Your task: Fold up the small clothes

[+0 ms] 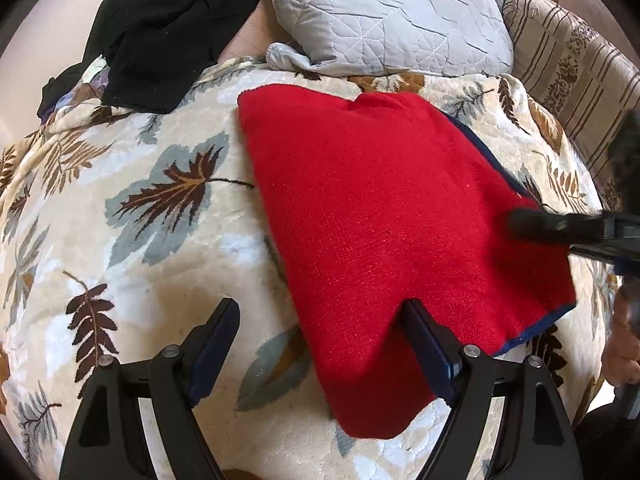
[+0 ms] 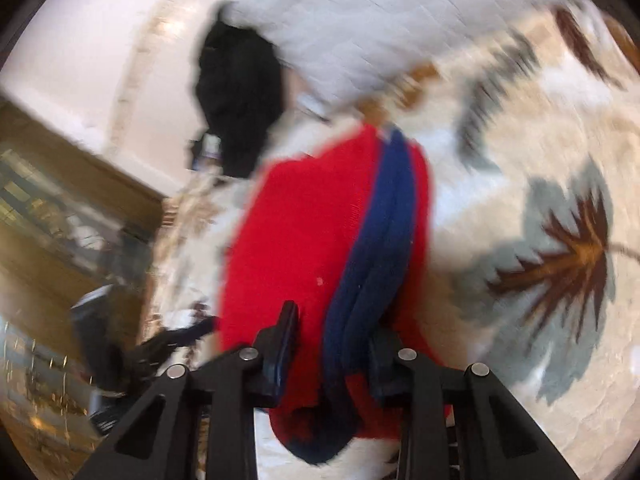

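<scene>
A small red knitted garment (image 1: pixel 384 216) with navy trim lies folded on a leaf-patterned blanket (image 1: pixel 132 208). My left gripper (image 1: pixel 320 312) is open just above the blanket; its right finger (image 1: pixel 424 336) rests on the garment's near edge, its left finger over bare blanket. My right gripper (image 1: pixel 560 228) reaches in from the right at the garment's right edge. In the blurred right wrist view, the right gripper (image 2: pixel 332 336) is closed on the garment's (image 2: pixel 296 248) navy-trimmed edge (image 2: pixel 376 248), which bunches between the fingers.
A black garment (image 1: pixel 160 28) lies heaped at the back left of the blanket. A grey quilted pillow (image 1: pixel 396 16) sits behind the red garment. A striped cushion (image 1: pixel 572 60) is at the back right. Wooden furniture (image 2: pixel 60 216) shows beyond the bed edge.
</scene>
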### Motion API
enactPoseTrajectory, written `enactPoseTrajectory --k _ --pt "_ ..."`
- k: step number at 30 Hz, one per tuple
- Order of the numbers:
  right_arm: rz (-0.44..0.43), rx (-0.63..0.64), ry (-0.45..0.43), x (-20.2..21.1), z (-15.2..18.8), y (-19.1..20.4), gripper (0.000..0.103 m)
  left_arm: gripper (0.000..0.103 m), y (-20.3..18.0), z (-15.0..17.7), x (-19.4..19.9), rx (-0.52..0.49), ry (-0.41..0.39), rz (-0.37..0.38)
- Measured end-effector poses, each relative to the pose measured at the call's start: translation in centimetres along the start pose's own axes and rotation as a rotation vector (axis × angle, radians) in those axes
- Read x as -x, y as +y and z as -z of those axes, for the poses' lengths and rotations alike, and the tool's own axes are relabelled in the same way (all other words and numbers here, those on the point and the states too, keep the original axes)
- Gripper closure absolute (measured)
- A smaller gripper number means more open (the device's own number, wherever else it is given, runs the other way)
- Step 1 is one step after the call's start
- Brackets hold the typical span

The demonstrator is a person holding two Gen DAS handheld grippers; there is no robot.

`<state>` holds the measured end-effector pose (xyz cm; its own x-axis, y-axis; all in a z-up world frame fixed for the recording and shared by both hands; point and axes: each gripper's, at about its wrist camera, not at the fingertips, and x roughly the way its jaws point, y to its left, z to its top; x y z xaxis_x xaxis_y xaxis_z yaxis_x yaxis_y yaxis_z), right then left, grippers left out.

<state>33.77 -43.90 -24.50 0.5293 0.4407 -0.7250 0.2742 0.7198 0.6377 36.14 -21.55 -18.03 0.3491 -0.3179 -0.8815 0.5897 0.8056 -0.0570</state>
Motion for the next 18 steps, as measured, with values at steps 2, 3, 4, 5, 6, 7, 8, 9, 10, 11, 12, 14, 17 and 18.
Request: enactPoseTrajectory --k 2,3,4,5,6,7,8,9,10,11,12,14,17,18 --pt "-0.001 -0.038 0.028 -0.3 -0.1 -0.7 0.067 0.017 -0.1 0.0 -0.1 -0.005 0.001 -0.006" --pt "-0.009 -0.045 0.027 -0.1 -0.3 -0.7 0.059 0.015 -0.1 -0.1 -0.1 -0.004 0.001 -0.01" --pt "-0.01 -0.049 0.019 0.1 -0.5 -0.6 0.033 0.014 0.0 -0.1 -0.1 -0.002 0.003 -0.011" --pt "0.001 -0.054 0.0 0.6 -0.5 -0.7 0.022 0.014 0.1 -0.1 -0.2 0.003 0.008 -0.007" --pt "0.016 -0.06 -0.041 1.2 -0.6 -0.8 0.018 0.014 0.2 -0.2 -0.3 0.01 0.013 -0.001" --pt "0.016 -0.058 -0.07 1.7 -0.7 -0.9 0.018 0.014 0.3 -0.2 -0.3 0.015 0.017 0.004" --pt "0.007 -0.063 -0.091 2.0 -0.8 -1.1 0.018 0.014 0.5 -0.3 -0.3 0.024 0.024 0.013" --pt "-0.002 -0.072 -0.104 2.3 -1.2 -1.2 0.018 0.014 0.6 -0.4 -0.4 0.037 0.032 0.031" --pt "-0.014 -0.086 -0.117 2.4 -1.4 -1.5 0.018 0.014 0.8 -0.5 -0.4 0.05 0.034 0.05" --pt "-0.02 -0.095 -0.122 2.2 -1.5 -1.8 0.018 0.014 0.9 -0.6 -0.4 0.066 0.03 0.073" --pt "-0.015 -0.101 -0.121 1.7 -1.5 -1.9 0.018 0.014 1.0 -0.7 -0.4 0.082 0.029 0.099" --pt "-0.002 -0.106 -0.106 0.8 -1.8 -2.2 0.018 0.014 1.0 -0.9 -0.7 0.104 0.034 0.156" --pt "0.003 -0.07 -0.069 -1.1 -1.9 -1.8 0.06 0.015 0.9 -0.8 -0.8 0.117 -0.004 0.201" --pt "0.021 -0.057 -0.087 -0.8 -1.7 -1.5 0.062 0.034 1.0 -0.8 -0.9 0.126 -0.005 0.202"
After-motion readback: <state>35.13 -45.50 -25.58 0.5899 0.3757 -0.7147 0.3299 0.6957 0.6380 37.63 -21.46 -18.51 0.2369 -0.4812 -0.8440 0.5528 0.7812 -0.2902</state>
